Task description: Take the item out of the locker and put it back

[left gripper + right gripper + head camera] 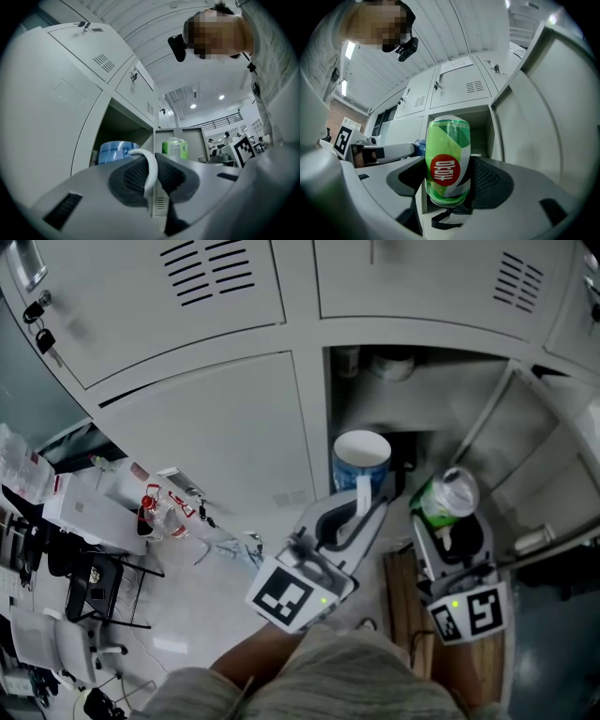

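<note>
Left claw (152, 179): we see it clenched on the white handle (151, 163) of the blue mug (115, 152), which sits just past its tips.
Right claw (449, 182): grasping the green can (446, 157), upright between its pads.
Locker (450, 399): its open compartment lies beyond both.

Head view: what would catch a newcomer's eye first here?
The bright green can stands clamped in the right gripper, at the right. Left of it, the left gripper pinches a blue mug by its white handle; both are held before the open locker compartment.
</note>
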Motion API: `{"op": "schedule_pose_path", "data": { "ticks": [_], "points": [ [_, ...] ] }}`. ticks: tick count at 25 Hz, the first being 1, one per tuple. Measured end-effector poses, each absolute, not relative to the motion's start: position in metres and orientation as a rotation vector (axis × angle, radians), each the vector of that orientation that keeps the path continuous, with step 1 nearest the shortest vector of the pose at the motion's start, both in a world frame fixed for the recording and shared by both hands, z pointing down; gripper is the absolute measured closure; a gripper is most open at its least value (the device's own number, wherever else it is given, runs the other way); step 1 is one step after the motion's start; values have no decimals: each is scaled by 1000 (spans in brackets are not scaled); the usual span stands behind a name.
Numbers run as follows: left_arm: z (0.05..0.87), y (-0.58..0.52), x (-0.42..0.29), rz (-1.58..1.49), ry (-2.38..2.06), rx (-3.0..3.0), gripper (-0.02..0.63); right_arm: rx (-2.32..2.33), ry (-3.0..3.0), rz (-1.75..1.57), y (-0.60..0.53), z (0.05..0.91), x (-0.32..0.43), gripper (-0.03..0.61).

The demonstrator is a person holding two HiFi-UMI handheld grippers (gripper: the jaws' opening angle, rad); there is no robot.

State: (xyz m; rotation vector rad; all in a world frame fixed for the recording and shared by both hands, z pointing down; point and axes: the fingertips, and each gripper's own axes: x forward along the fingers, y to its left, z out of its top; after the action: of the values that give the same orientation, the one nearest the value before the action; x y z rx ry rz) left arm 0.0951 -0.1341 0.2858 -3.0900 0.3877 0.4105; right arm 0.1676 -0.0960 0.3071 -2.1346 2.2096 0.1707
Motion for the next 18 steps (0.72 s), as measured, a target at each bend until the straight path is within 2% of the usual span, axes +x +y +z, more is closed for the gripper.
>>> {"op": "schedule_pose_path", "data": {
  "ticks": [18],
  "points": [
    [284, -124, 96, 417, 324, -3104, 566, -2151, 2176, 189, -88, 303, 165, 288]
  ]
}}
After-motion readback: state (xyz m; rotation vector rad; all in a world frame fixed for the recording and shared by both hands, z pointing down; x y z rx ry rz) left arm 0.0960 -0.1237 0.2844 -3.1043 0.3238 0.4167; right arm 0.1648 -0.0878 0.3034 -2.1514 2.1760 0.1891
